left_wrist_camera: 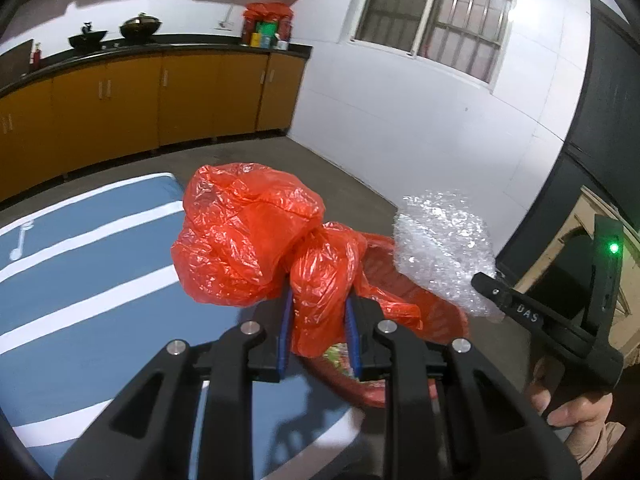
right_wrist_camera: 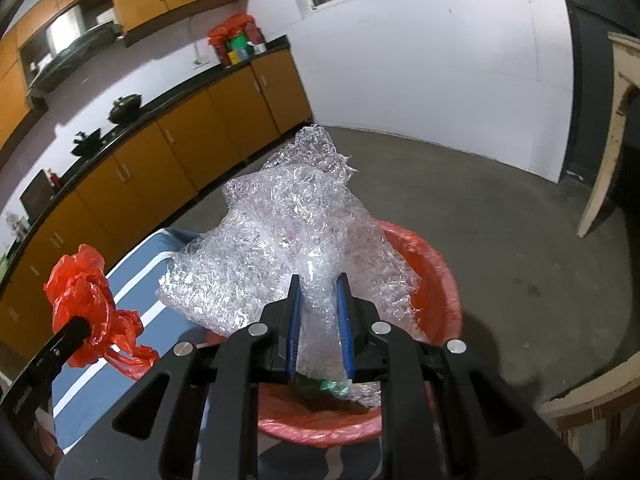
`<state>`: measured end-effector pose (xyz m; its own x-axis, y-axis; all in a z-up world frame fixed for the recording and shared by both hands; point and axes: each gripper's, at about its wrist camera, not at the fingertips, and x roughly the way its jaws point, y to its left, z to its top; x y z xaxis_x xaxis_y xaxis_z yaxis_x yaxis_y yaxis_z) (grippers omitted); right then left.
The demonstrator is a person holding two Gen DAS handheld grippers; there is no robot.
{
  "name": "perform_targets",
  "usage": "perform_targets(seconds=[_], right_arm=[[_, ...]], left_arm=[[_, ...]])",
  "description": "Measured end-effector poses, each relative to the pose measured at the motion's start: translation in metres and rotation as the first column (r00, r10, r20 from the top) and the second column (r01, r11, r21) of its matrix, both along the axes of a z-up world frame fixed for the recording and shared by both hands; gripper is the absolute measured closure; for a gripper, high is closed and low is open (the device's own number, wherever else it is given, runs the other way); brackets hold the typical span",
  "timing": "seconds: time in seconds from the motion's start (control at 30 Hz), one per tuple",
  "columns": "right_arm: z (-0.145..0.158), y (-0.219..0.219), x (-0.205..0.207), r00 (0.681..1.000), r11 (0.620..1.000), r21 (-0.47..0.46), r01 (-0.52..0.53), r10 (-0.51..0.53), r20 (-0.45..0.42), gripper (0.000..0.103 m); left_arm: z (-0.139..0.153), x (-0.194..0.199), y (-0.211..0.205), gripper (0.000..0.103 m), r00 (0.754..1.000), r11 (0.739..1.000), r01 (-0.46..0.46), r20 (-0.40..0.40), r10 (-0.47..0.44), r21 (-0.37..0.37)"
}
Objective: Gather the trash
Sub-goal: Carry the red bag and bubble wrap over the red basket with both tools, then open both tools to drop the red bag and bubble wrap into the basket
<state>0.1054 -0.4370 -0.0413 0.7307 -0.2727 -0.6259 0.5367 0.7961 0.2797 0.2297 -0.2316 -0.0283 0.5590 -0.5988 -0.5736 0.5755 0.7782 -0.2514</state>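
L gripper (left_wrist_camera: 318, 330) clamps red bag (left_wrist_camera: 248, 236) — R gripper (right_wrist_camera: 319, 332) clamps bubble wrap (right_wrist_camera: 280, 240), both over red-lined bin (right_wrist_camera: 436, 276).

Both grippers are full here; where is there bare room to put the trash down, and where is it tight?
Free: the striped blue mat left of the red-lined bin, and the grey floor between bin, cabinets and white wall. Tight: over the bin, where the red bag and bubble wrap hang and trash already lies inside.
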Motion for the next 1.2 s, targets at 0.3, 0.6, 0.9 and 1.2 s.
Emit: perform_targets(seconds=[0.3,0.6,0.9,1.2], right_arm=[[-0.007,-0.015,0.007,0.999,0.999,0.021,0.040,-0.040,-0.021,0.085],[-0.006,-0.020,0.018,0.998,0.997,0.050,0.053,-0.051,-0.024,0.084],[-0.008,-0.022,0.019,1.000,0.997,0.081,0.005,-0.005,-0.001,0.067],[-0.007,-0.024,0.012,1.000,0.996,0.088,0.009,-0.010,0.009,0.059]], left_arm=[[-0.020,0.007,-0.042,0.080,0.997,0.998,0.067,-0.038,-0.067,0.003],[-0.039,0.011,-0.068,0.079,0.989,0.991,0.131,-0.077,-0.129,0.027],[-0.054,0.013,-0.085,0.072,0.983,0.986,0.158,-0.107,-0.152,0.047],[-0.059,0.011,-0.079,0.064,0.983,0.987,0.147,-0.116,-0.140,0.057]])
